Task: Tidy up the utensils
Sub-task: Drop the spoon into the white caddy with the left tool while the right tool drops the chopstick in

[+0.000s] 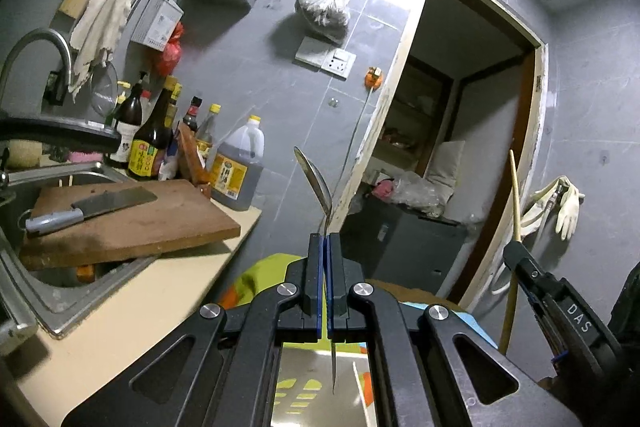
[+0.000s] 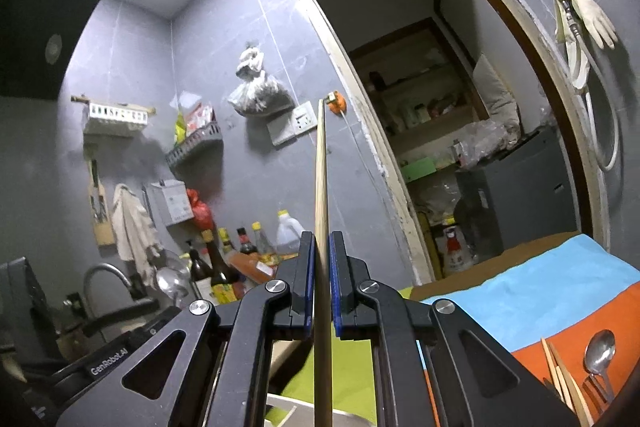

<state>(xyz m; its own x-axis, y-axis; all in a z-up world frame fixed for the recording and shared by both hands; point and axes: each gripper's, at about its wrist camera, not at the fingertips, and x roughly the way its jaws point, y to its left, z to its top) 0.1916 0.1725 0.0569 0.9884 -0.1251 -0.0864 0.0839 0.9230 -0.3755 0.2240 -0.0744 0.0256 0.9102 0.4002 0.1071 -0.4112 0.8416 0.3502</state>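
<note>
Mid-job: my left gripper (image 1: pixel 325 239) clenched on spoon (image 1: pixel 314 179), right gripper (image 2: pixel 321 247) pinching chopstick (image 2: pixel 321 187), both up in air. More spoons (image 2: pixel 599 355) and chopsticks (image 2: pixel 560 375) wait on colourful cloth (image 2: pixel 520 291), unsorted I reckon.

The left gripper (image 1: pixel 324 241) is pointing roughly level, its jaws pressing tight together on the thin neck of a metal spoon (image 1: pixel 316 179) that is standing up between them. The right gripper (image 2: pixel 321 247) is tilting slightly upward, its blue pads (image 2: pixel 335 287) clamping a single wooden chopstick (image 2: pixel 321 187). Both seem to be held side by side.
</note>
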